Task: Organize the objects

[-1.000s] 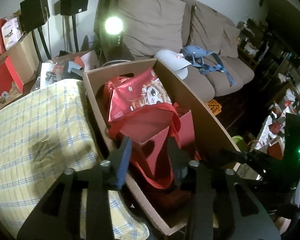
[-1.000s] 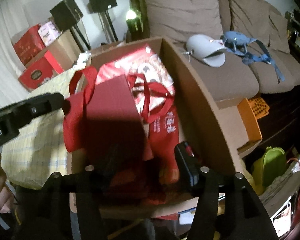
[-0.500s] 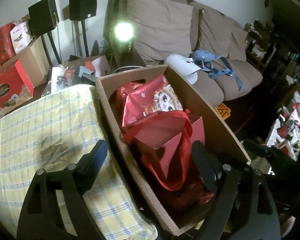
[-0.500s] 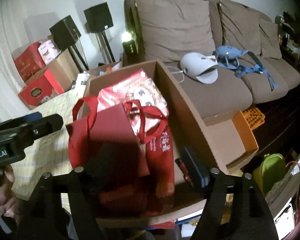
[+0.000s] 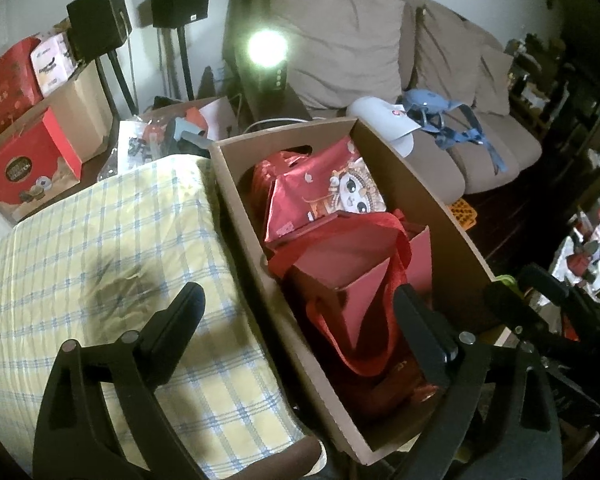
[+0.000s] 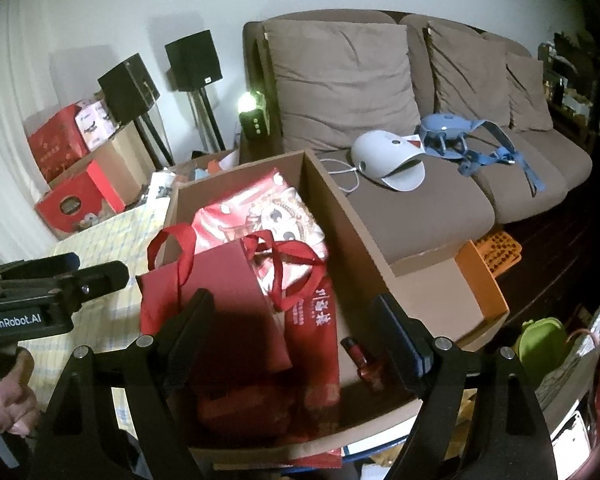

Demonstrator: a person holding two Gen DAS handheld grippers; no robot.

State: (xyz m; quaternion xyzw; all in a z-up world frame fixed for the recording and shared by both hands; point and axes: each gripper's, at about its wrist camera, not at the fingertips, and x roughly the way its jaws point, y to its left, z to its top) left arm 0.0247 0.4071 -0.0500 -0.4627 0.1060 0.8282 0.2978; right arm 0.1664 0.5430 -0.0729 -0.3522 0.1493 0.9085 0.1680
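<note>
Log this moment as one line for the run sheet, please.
left gripper: open, just released | right gripper: open, just released | red bag: upright in cardboard box | next: judge, fetch another item

dim room, lamp [image 5: 267, 48] glare, fisheye edges

Surface: table draped in a yellow-and-blue checked cloth [image 5: 112, 240], creased and shadowed near its middle. Resting at its 3 o'clock edge: one open cardboard box [image 5: 240, 216], long side along the cloth.
</note>
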